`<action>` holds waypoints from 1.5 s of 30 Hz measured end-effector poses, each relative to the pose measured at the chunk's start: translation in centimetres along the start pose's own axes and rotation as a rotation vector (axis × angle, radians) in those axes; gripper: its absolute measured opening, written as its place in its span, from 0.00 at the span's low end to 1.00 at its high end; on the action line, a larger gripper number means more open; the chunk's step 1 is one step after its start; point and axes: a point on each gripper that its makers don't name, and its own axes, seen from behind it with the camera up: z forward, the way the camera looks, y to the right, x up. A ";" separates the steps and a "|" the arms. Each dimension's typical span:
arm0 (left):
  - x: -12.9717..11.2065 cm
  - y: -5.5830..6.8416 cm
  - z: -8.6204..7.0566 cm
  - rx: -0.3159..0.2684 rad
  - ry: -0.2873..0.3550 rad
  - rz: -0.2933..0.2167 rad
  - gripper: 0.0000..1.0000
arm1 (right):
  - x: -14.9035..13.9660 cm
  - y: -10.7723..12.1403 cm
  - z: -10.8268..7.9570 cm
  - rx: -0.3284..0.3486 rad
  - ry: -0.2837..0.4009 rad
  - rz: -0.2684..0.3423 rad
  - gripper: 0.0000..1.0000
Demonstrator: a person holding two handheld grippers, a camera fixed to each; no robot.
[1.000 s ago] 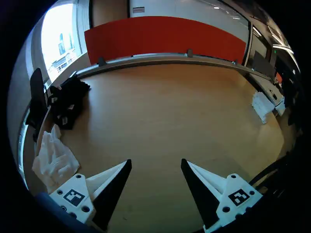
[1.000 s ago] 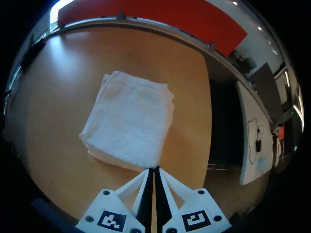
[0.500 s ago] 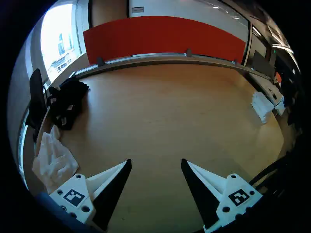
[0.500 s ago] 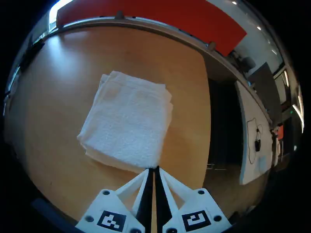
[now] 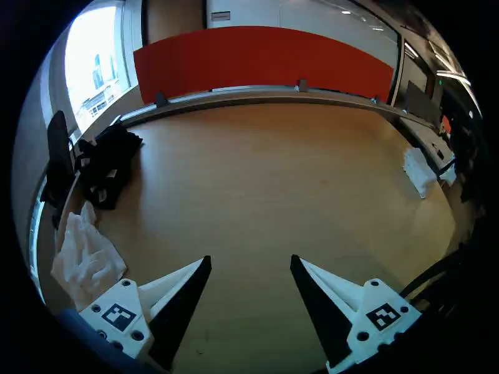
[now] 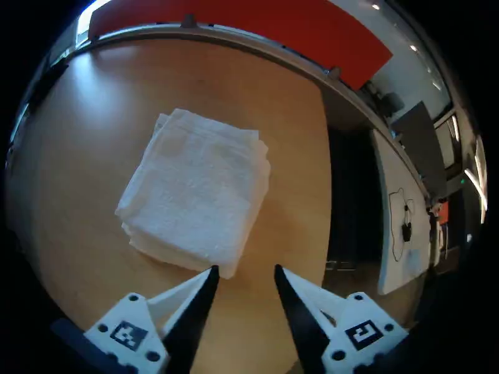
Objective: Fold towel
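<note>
A folded white towel (image 6: 194, 194) lies flat on the wooden table (image 6: 81, 149) in the right gripper view. My right gripper (image 6: 244, 269) stands open just past the towel's near corner, with nothing between its fingers. In the left gripper view the same folded towel (image 5: 418, 170) sits small at the table's far right edge. My left gripper (image 5: 251, 263) is open over bare wood, far from the towel.
A crumpled white cloth (image 5: 87, 258) lies at the table's left edge, with black gear (image 5: 107, 165) beyond it. A red partition (image 5: 262, 59) runs along the far edge. Right of the towel the table ends (image 6: 327, 206) above a dark gap.
My right gripper has opened and let go of the towel's near corner; the towel now lies free on the table. The left gripper has stayed still.
</note>
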 end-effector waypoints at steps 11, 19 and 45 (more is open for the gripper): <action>0.4 -0.1 -0.1 -0.004 0.009 0.006 0.94 | 0.7 -0.3 -0.2 -0.012 0.018 0.022 1.00; 0.4 -0.2 -0.3 -0.004 0.013 0.008 0.94 | 1.2 -0.6 -0.5 -0.006 0.029 0.054 1.00; 1.1 -0.2 -0.7 -0.003 0.036 0.009 0.94 | 3.3 -2.6 -1.5 0.076 0.120 0.363 1.00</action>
